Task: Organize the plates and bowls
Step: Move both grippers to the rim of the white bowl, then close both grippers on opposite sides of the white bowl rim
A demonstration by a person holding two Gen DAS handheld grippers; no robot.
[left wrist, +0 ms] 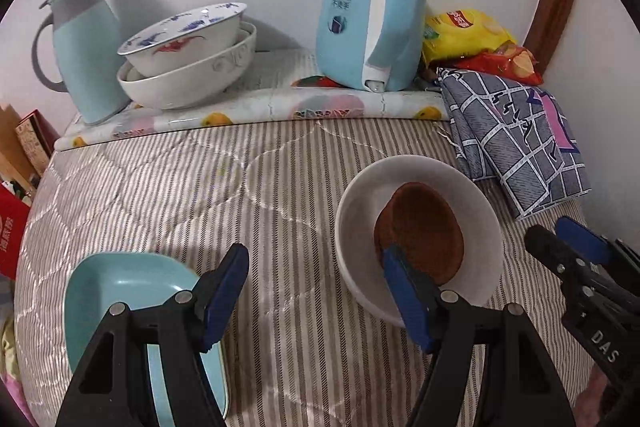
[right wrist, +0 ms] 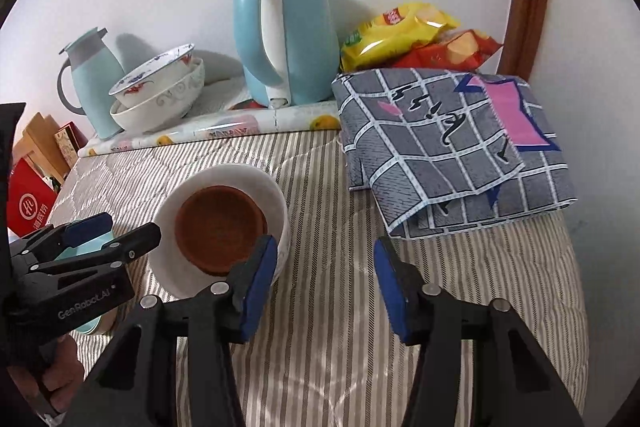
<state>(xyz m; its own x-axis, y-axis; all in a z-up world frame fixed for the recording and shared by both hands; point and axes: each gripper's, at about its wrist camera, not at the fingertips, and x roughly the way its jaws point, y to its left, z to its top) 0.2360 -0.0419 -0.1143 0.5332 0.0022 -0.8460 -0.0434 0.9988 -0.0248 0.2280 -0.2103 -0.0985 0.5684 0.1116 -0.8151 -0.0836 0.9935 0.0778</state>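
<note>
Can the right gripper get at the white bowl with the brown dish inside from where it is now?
Probably yes. The right gripper hangs with open jaws just beside the white bowl, one finger already at its near rim, and nothing lies between them on the striped cover.

Teal dish (left wrist: 120, 291) partly behind jaws

Both cameras ride just behind their claws and look steeply down and forward across a striped bed cover (left wrist: 280, 187) toward a white wall. The left wrist view sits close over a light-blue square plate (left wrist: 120, 291) at lower left of the frame, with the right claw (left wrist: 568, 247) entering at right edge. The right wrist view faces the same way from farther right; the left claw (right wrist: 108, 231) enters at its left edge. Both share the white bowl (left wrist: 360, 227) holding a brown dish (right wrist: 218, 227), the blue kettle (left wrist: 368, 19) and the stacked bowls (right wrist: 160, 95).
</note>
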